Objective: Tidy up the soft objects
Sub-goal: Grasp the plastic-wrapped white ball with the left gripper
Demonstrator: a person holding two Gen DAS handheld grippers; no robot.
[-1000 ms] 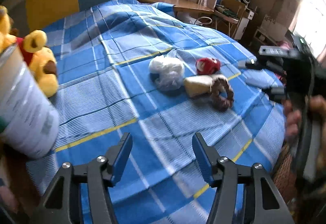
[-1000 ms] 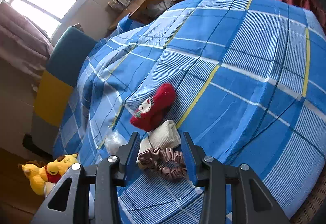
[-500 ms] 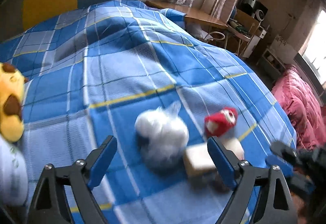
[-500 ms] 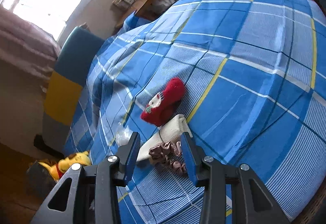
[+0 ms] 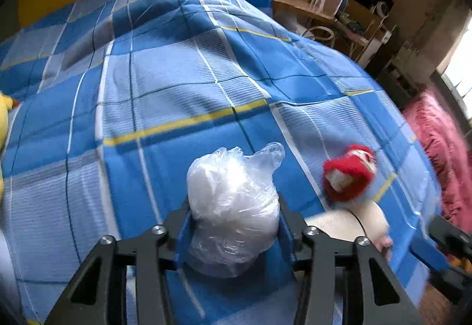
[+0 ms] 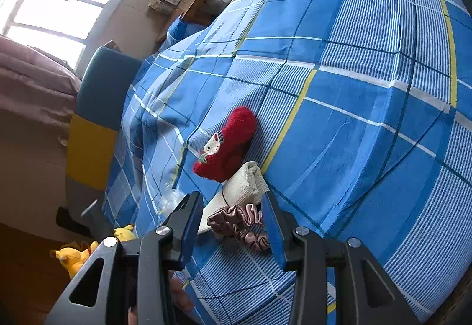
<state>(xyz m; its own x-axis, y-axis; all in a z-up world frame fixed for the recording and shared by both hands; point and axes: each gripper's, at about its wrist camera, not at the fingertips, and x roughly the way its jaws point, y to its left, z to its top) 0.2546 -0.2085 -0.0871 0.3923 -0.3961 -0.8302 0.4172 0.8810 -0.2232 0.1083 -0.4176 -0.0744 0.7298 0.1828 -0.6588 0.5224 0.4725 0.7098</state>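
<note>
A clear plastic bag of white stuffing (image 5: 233, 204) lies on the blue checked bed. My left gripper (image 5: 234, 224) is open with its fingers on either side of the bag, close to or touching it. A red fuzzy sock (image 5: 348, 174) and a cream rolled cloth (image 5: 348, 224) lie to its right. In the right wrist view the red sock (image 6: 227, 148), the cream cloth (image 6: 242, 189) and a brown-pink scrunchie (image 6: 242, 224) lie together. My right gripper (image 6: 233, 224) is open, its fingers on either side of the scrunchie.
The bed's blue checked cover (image 5: 177, 74) spreads far ahead. A yellow plush toy (image 6: 76, 254) sits off the bed's left side. A blue and yellow headboard (image 6: 97, 106), a desk (image 5: 309, 12) and a pink blanket (image 5: 442, 148) stand around the bed.
My left gripper has moved forward and down until its fingers flank the plastic bag. My right gripper has moved slightly closer to the scrunchie and stays open.
</note>
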